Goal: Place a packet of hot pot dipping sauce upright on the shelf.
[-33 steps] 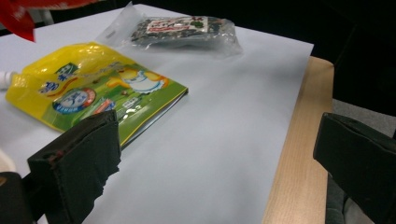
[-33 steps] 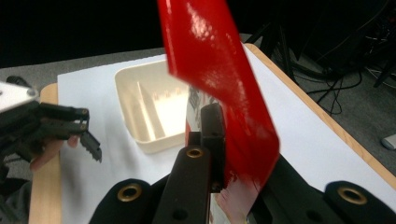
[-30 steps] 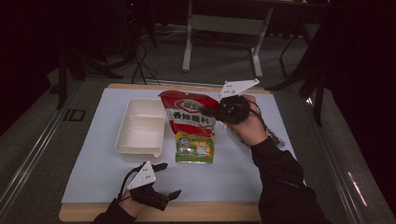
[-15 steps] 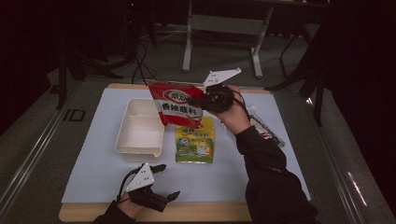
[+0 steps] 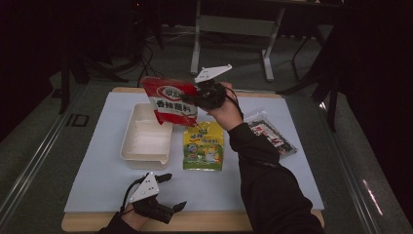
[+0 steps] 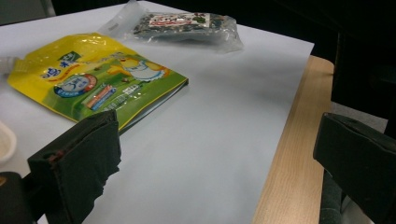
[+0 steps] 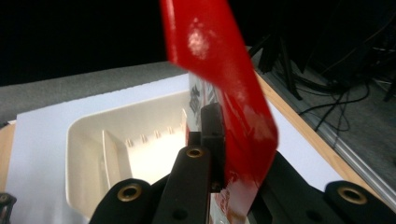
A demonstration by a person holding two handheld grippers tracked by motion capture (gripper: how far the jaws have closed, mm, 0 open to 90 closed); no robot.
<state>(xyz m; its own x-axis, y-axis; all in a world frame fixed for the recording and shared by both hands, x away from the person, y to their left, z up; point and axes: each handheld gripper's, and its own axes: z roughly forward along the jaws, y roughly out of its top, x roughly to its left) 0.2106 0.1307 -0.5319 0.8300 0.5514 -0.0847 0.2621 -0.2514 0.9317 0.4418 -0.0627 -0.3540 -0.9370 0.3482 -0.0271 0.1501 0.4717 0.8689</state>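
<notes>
A wooden table (image 5: 204,225) carries a pale sheet (image 5: 97,175). On the sheet: white tray (image 5: 146,139) at 9 o'clock, yellow pouch (image 5: 204,146) at centre, clear packet (image 5: 270,134) at 3 o'clock.

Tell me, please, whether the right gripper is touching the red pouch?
Touching: in the right gripper view, the right gripper has its jaws clamped on the edge of the red pouch.
</notes>
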